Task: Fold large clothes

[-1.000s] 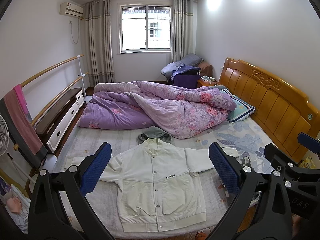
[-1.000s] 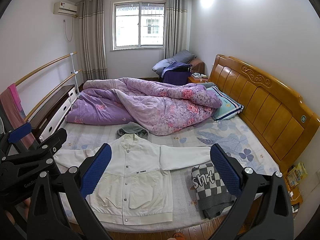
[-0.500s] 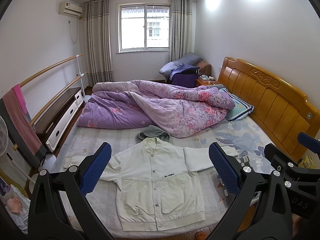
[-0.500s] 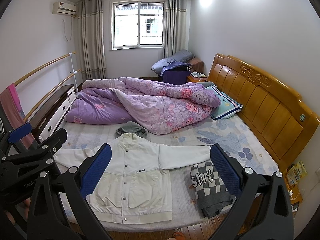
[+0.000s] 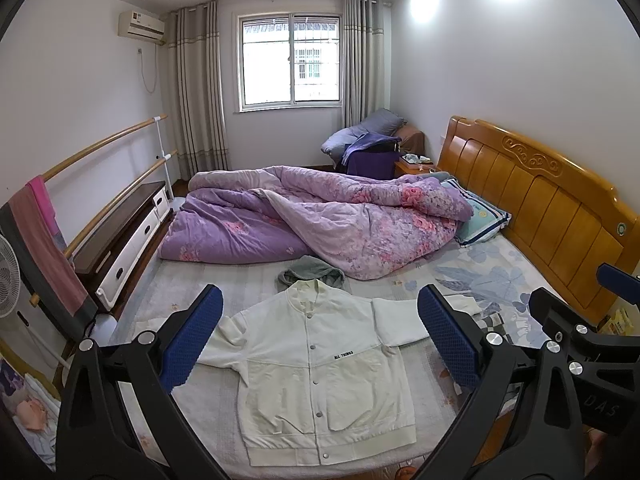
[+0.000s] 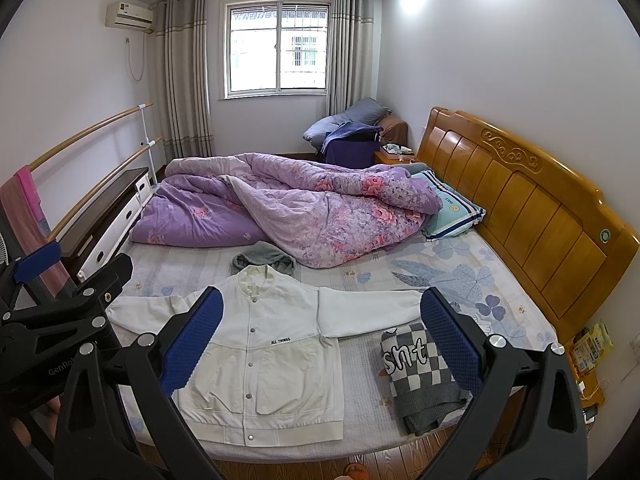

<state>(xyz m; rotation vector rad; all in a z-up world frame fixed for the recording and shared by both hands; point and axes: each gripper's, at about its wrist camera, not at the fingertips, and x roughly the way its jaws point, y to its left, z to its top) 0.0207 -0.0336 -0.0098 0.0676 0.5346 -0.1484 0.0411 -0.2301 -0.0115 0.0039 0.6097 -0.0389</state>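
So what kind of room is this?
It looks like a bedroom in someone's home. There is a big bed with a wooden headboard, a rumpled purple quilt and a pillow. A white jacket lies spread flat on the bed, not yet folded.

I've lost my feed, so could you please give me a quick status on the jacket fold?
Left claw open, right claw open, both empty above the bed. White jacket flat, buttoned, sleeves spread, unfolded. Checkered sweater touching right sleeve cuff; grey hoodie at collar.
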